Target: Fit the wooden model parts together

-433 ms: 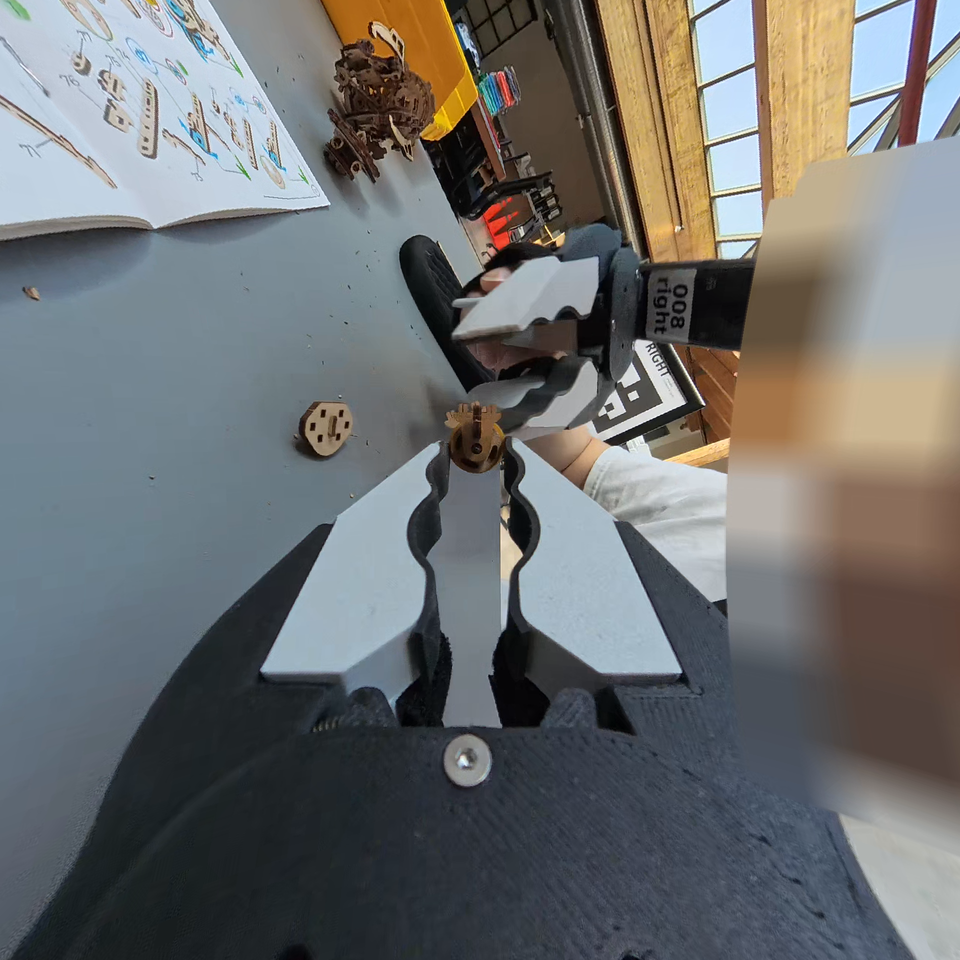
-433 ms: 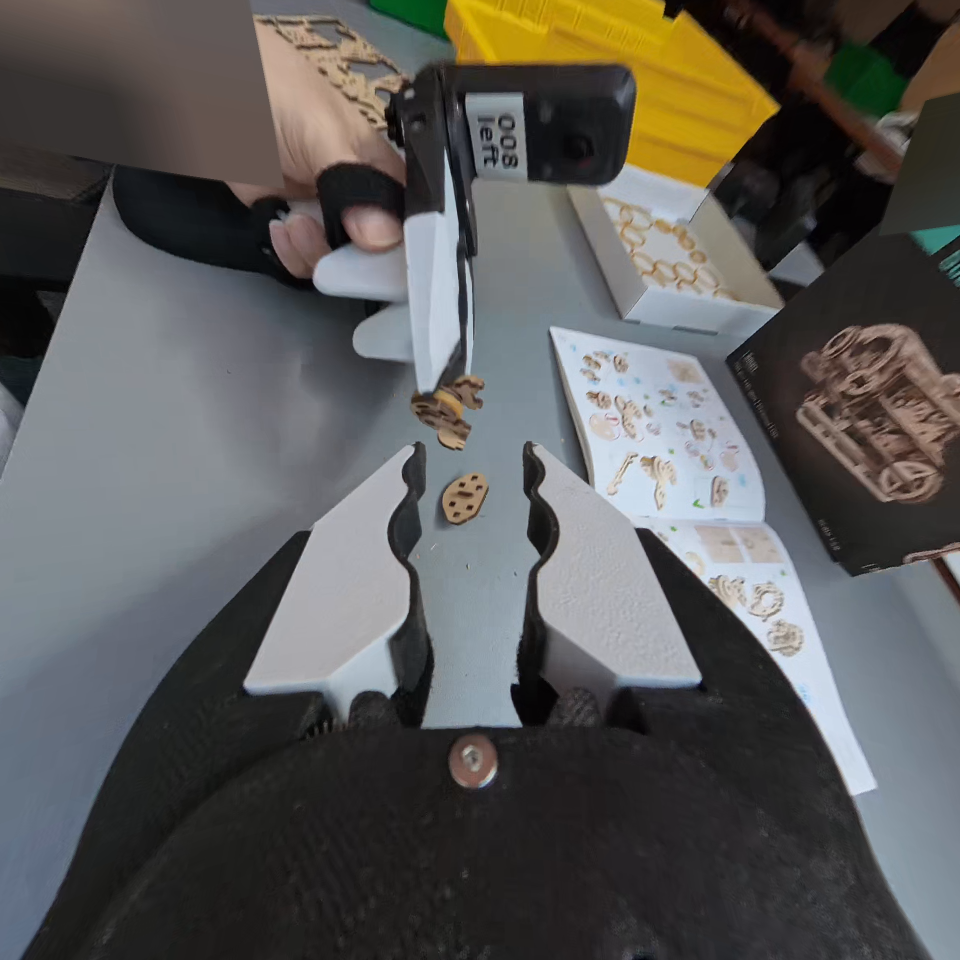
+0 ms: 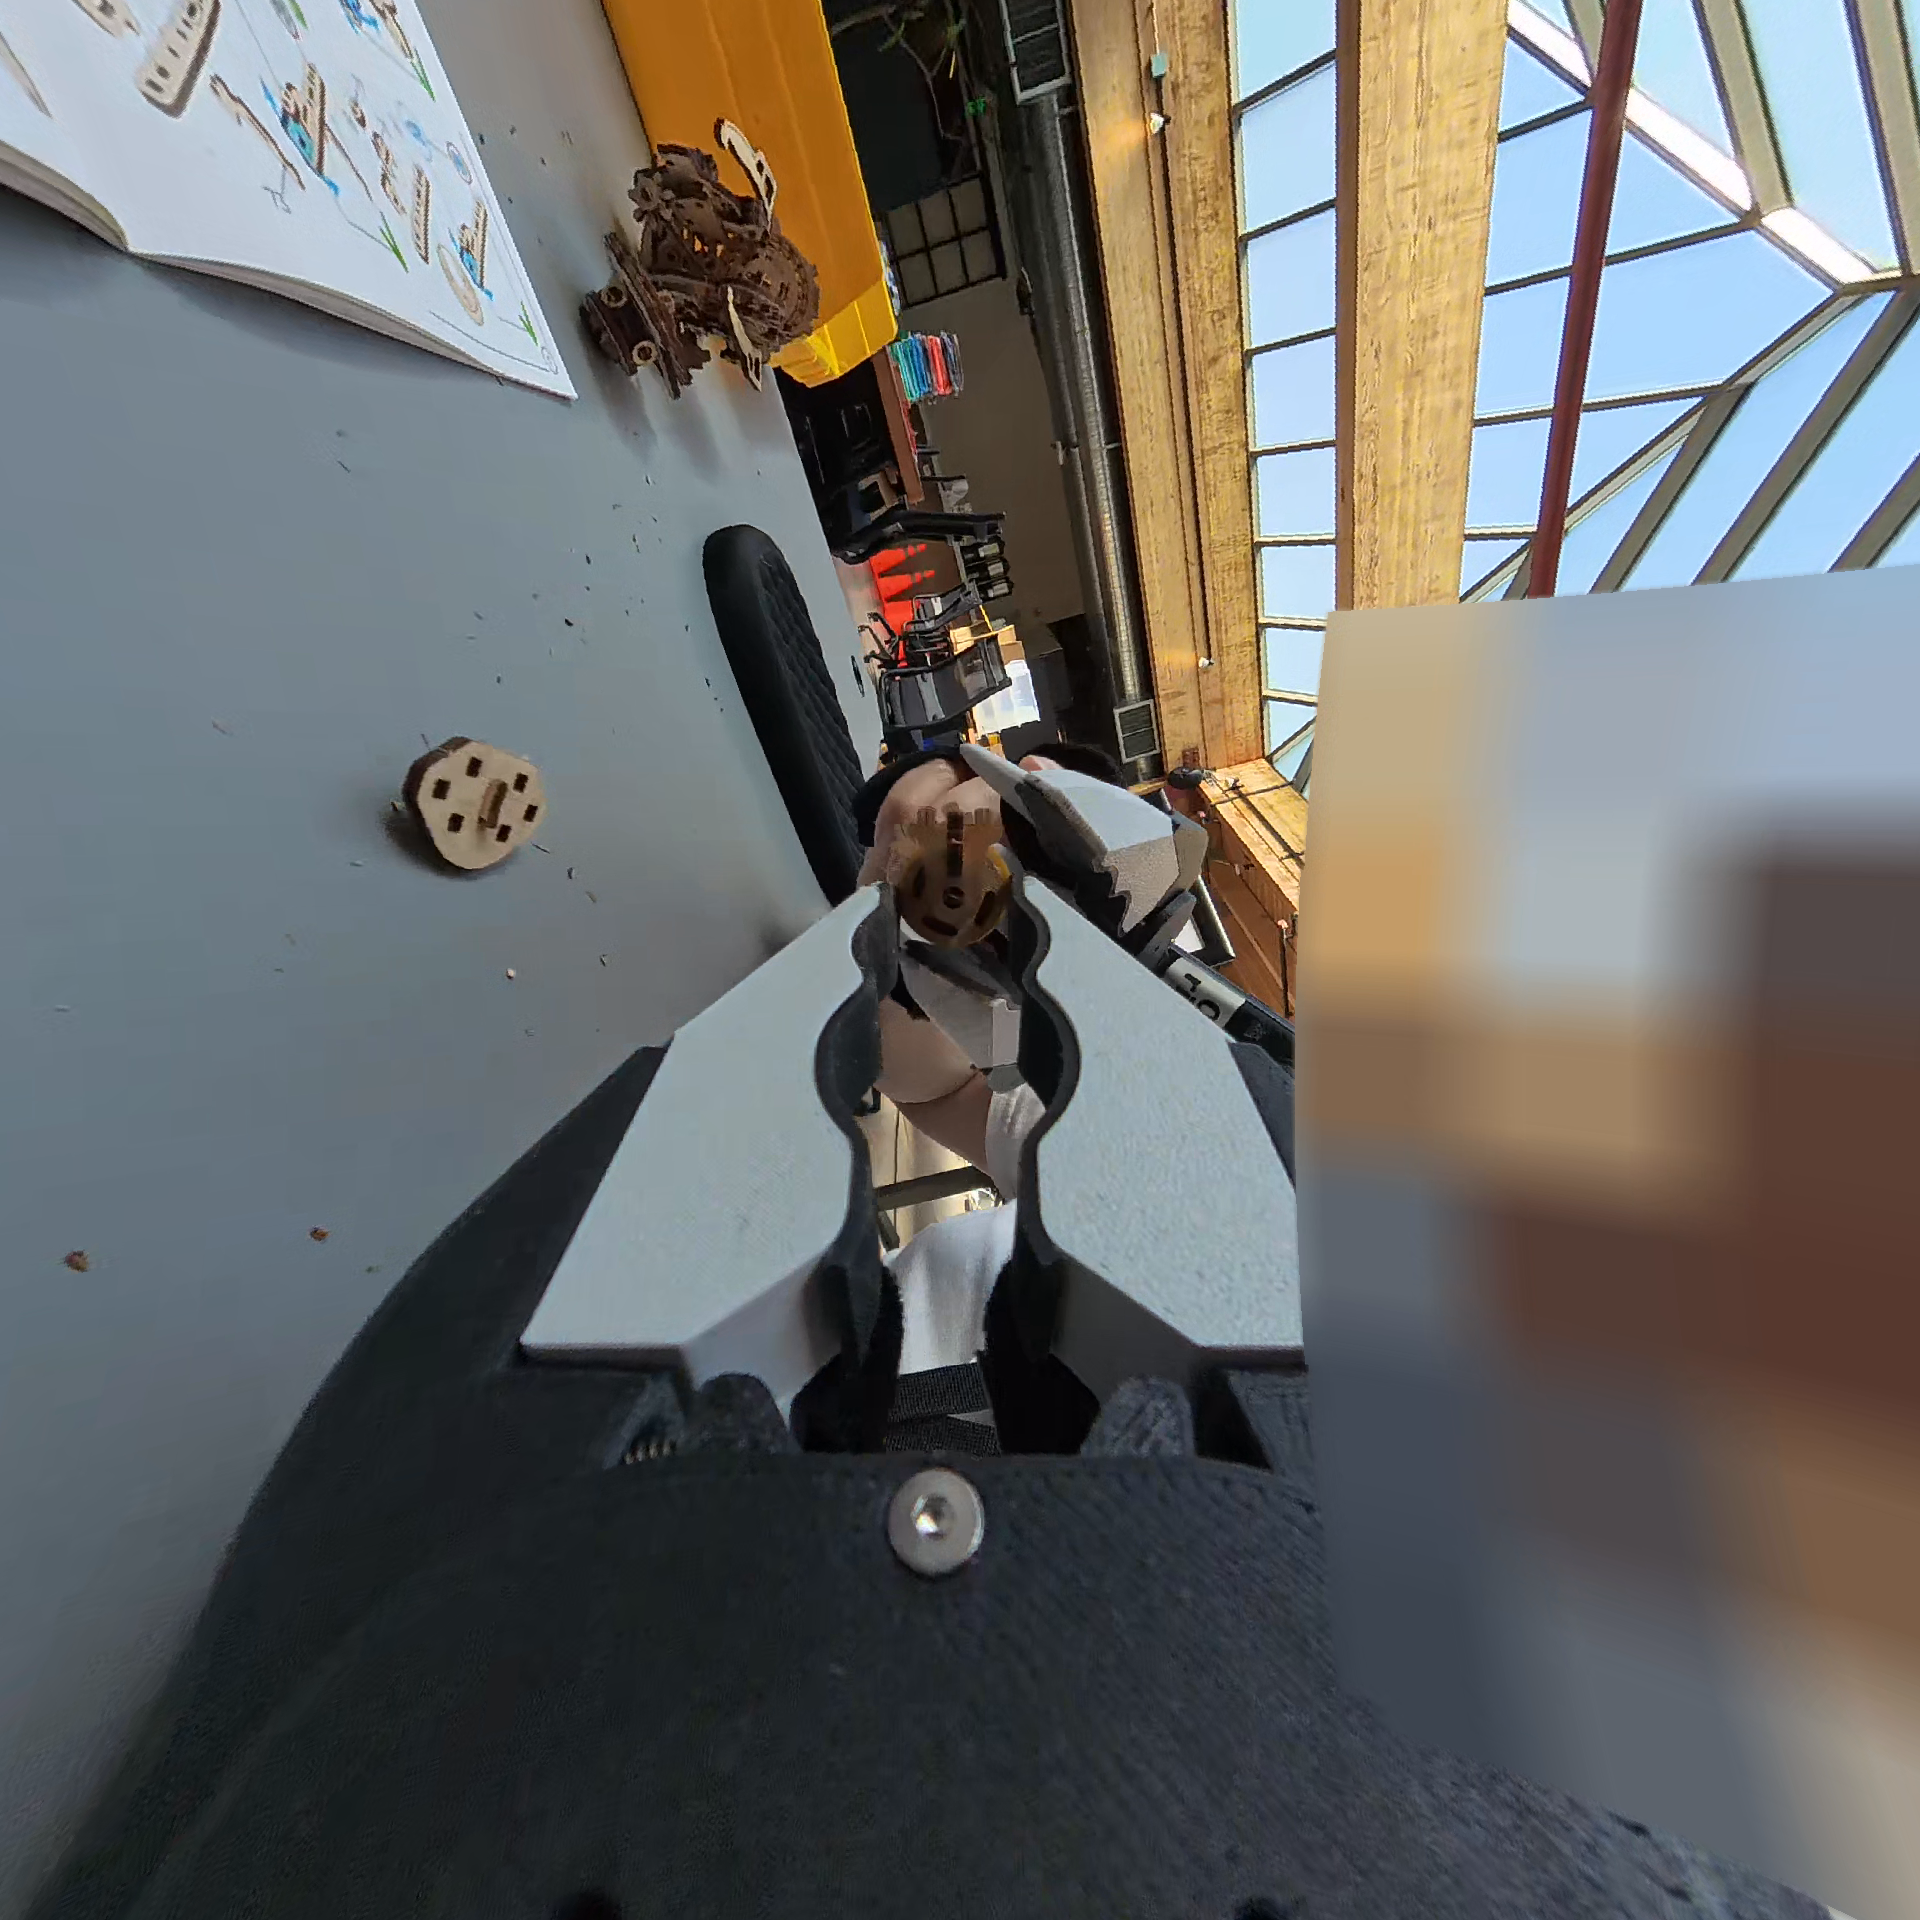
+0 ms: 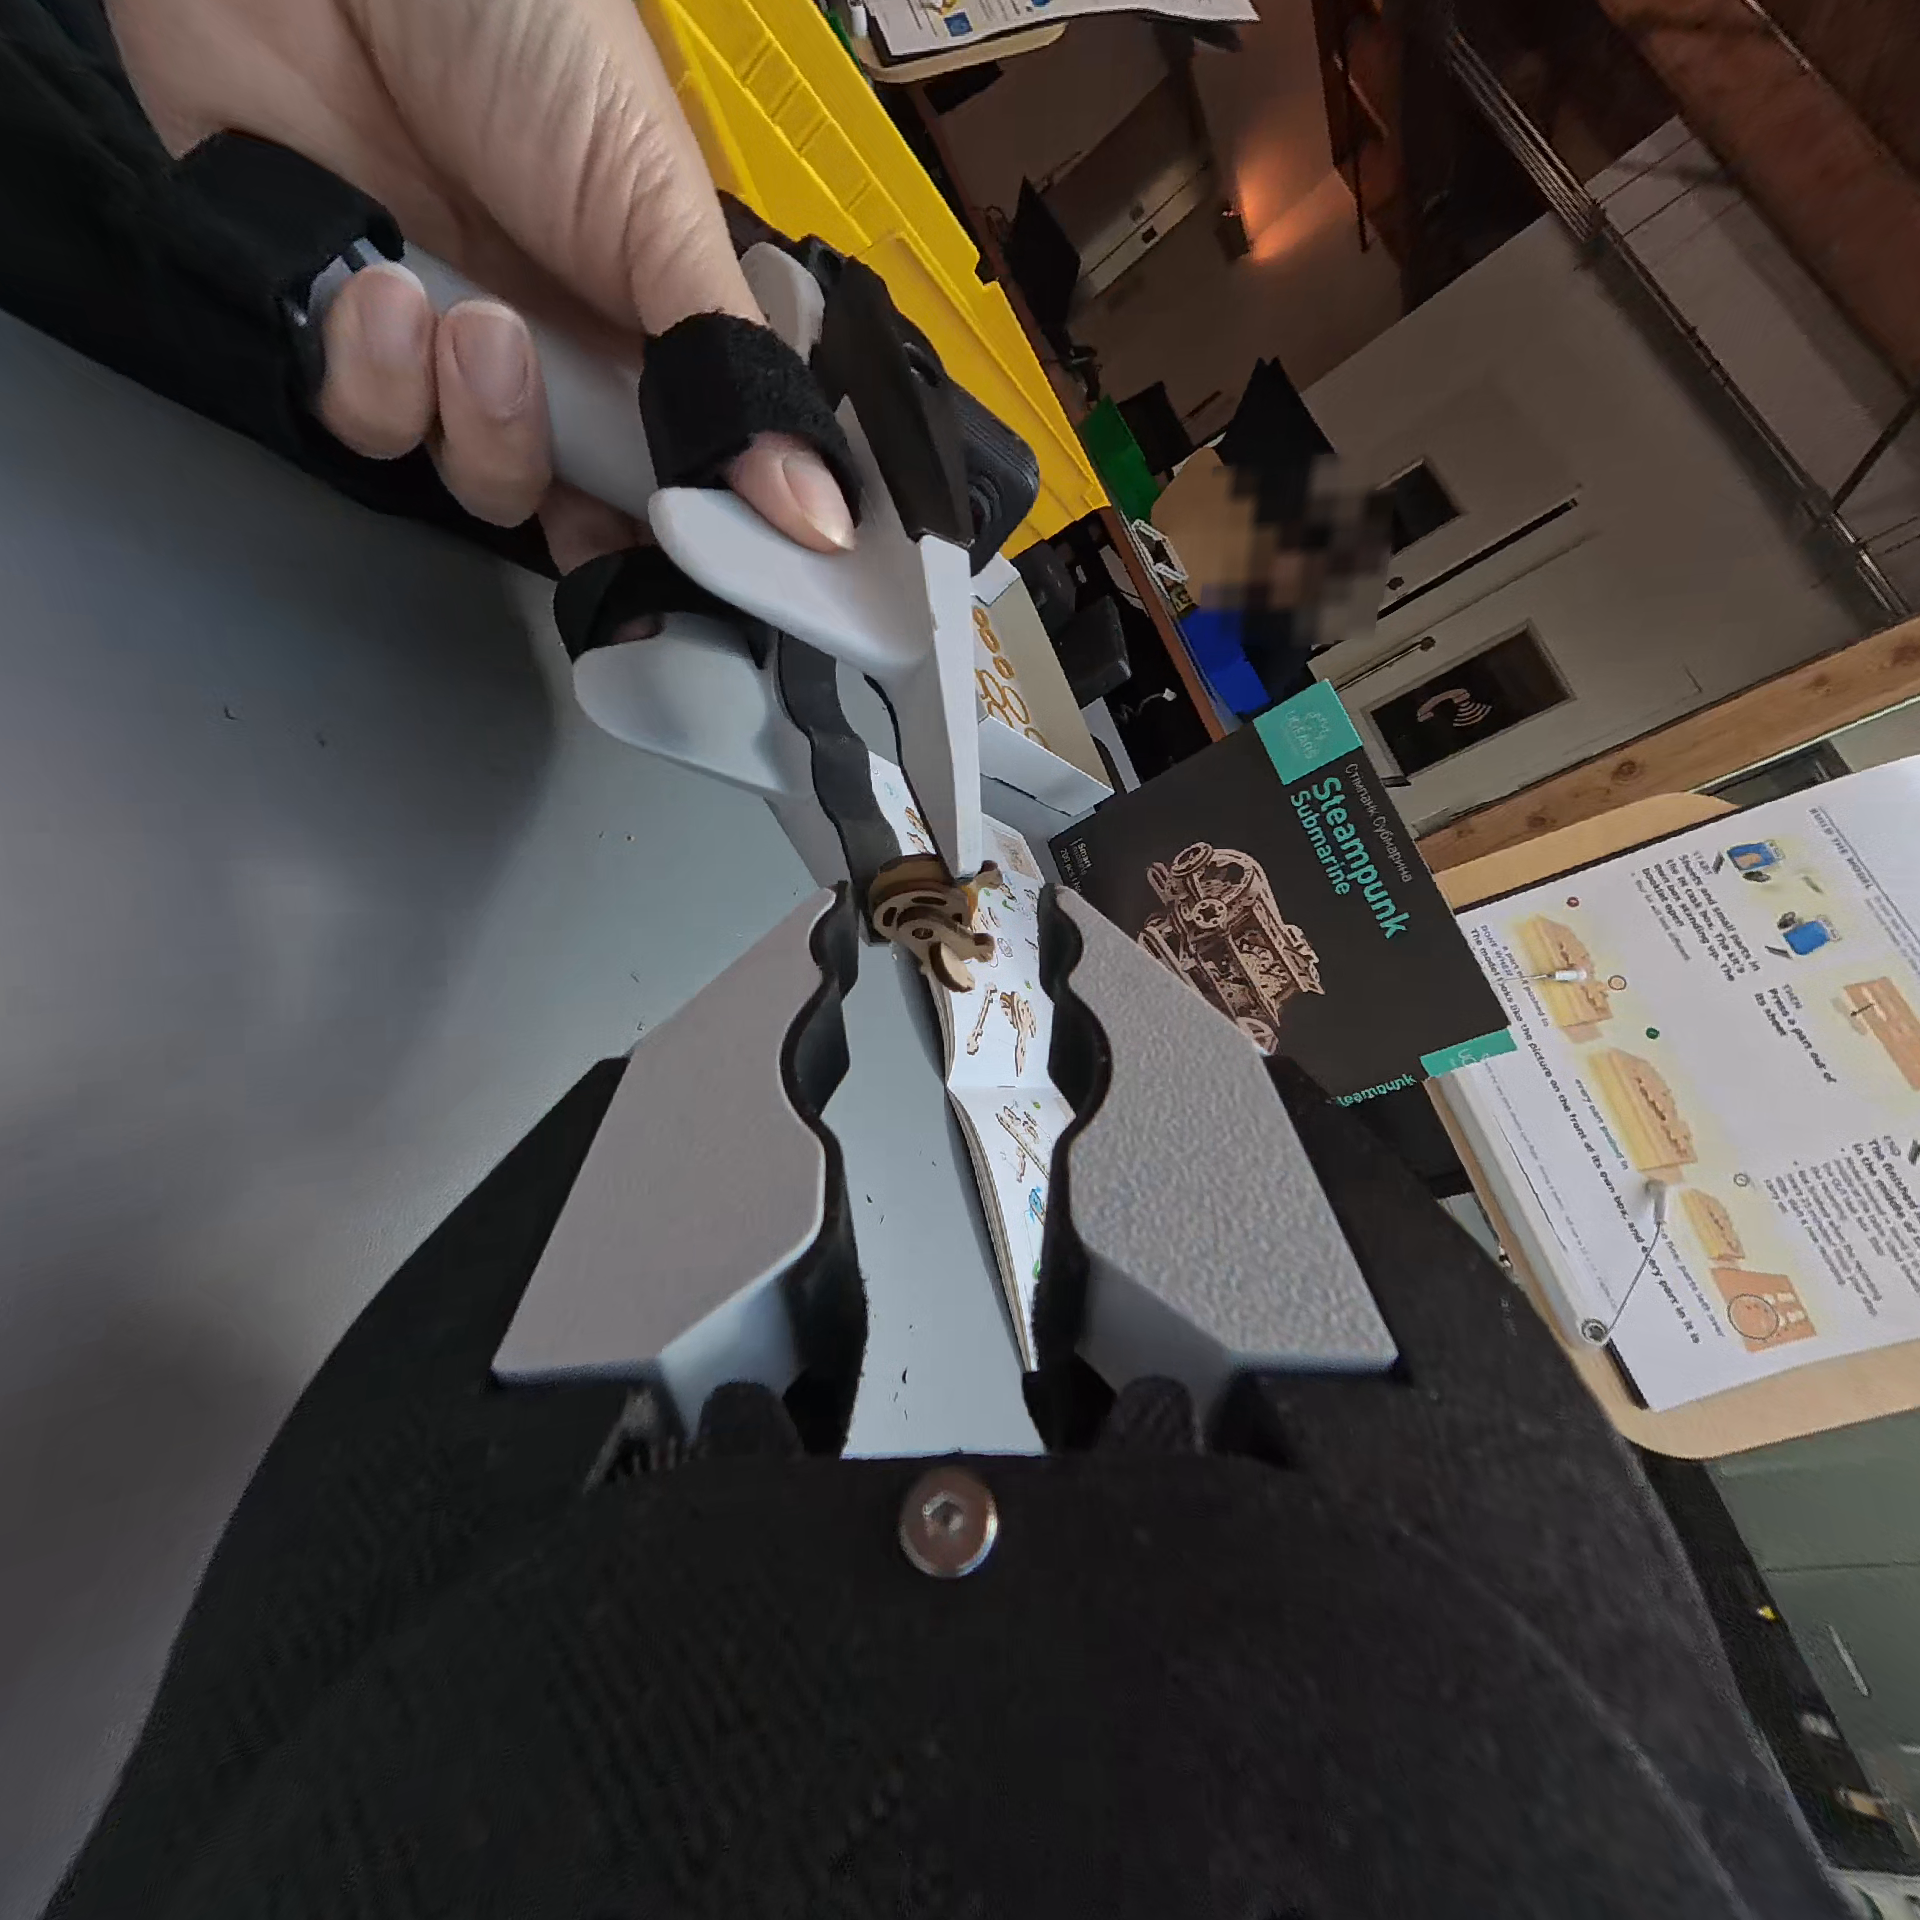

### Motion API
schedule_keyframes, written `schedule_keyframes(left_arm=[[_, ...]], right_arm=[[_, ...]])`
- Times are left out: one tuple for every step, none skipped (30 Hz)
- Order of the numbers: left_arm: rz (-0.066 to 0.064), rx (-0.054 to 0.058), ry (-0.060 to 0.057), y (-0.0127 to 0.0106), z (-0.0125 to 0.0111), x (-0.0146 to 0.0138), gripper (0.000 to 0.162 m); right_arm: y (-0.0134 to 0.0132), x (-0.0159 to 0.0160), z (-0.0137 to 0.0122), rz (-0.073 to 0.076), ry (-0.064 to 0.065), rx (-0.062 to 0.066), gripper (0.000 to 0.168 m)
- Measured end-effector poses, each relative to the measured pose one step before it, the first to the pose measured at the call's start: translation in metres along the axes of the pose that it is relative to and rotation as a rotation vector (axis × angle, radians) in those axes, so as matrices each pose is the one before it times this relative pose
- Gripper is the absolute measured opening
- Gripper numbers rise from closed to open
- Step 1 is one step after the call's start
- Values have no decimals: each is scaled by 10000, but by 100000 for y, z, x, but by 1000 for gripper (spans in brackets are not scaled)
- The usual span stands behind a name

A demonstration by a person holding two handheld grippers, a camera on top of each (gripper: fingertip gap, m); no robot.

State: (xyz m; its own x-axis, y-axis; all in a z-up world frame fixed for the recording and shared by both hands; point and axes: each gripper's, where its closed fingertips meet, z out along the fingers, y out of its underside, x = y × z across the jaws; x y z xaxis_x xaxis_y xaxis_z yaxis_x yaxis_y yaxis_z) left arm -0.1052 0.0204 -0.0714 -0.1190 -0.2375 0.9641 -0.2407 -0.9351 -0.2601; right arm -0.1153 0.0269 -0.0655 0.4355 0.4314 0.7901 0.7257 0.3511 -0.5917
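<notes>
The left tongs [image 3: 948, 904] are clenched on a small wooden assembly [image 3: 948, 896], a round slotted disc with a toothed piece rising from it, pinched right at the fingertips and held up off the grey tabletop [image 3: 260, 1018]. In the right wrist view the same left tongs [image 4: 923, 883] reach down from above, gripped by a bare hand [image 4: 499, 260] with black straps over the fingers, and the wooden assembly [image 4: 928, 920] hangs at their tips. The right tongs [image 4: 943, 909] are released, their two grey fingers spread with a clear gap, and the assembly sits at the mouth of that gap, close against the left-hand fingertip; whether it touches that fingertip cannot be told. From the left wrist view the right tongs [image 3: 1013, 821] show just beyond the held piece, partly hidden by it. A second wooden disc [image 3: 475, 802], pierced with small slots, lies flat on the tabletop well to the left of the left tongs. Farther ahead on that side lies an open instruction booklet [image 3: 270, 177], and beside it a dark, partly built wooden model [image 3: 698, 272] near a yellow bin [image 3: 758, 135]. To the right of the right tongs stands a black box [image 4: 1278, 904] picturing the model, with a clipboard [image 4: 1704, 1101] carrying a printed sheet beyond it.
</notes>
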Motion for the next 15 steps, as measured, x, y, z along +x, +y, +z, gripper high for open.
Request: schedule_keyframes(left_arm=[[156,361,69,-530,-131,277,18],[199,457,214,-685,-191,538,18],[203,349,20,-537,-218,304,19],[369,314,-32,-429,-199,300,19],[543,399,-8,-444,-194,405,18],[529,420,-197,-347,-179,122,18],[464,462,-57,-329,-100,318,18],[329,556,350,-448,-10,893,18],[161,521,315,-383,26,797,18],[141,350,27,-152,60,309,19],[236,260,5,-20,81,222,18],[279,210,-22,77,81,110,18],[182,156,-57,186,74,13,18],[16,205,169,80,72,303,18],[-113,215,294,2,62,443,18]], right_arm=[[-19,446,-13,359,232,-55,35],[47,305,-16,581,120,-101,35],[15,298,-85,710,89,-25,35],[22,671,-186,878,273,-3,34],[-205,456,-181,1074,75,130,34],[-440,171,-107,1214,-74,227,34],[-493,-200,-7,936,-206,209,38],[-389,3,130,561,79,138,38],[-200,40,205,188,204,35,38],[-66,82,235,60,241,-37,38],[-146,-71,227,80,97,6,38],[-281,-213,192,133,-17,79,37],[-256,-176,167,134,-31,52,36],[-152,-22,146,74,59,0,35],[-92,153,105,18,158,-20,34]])
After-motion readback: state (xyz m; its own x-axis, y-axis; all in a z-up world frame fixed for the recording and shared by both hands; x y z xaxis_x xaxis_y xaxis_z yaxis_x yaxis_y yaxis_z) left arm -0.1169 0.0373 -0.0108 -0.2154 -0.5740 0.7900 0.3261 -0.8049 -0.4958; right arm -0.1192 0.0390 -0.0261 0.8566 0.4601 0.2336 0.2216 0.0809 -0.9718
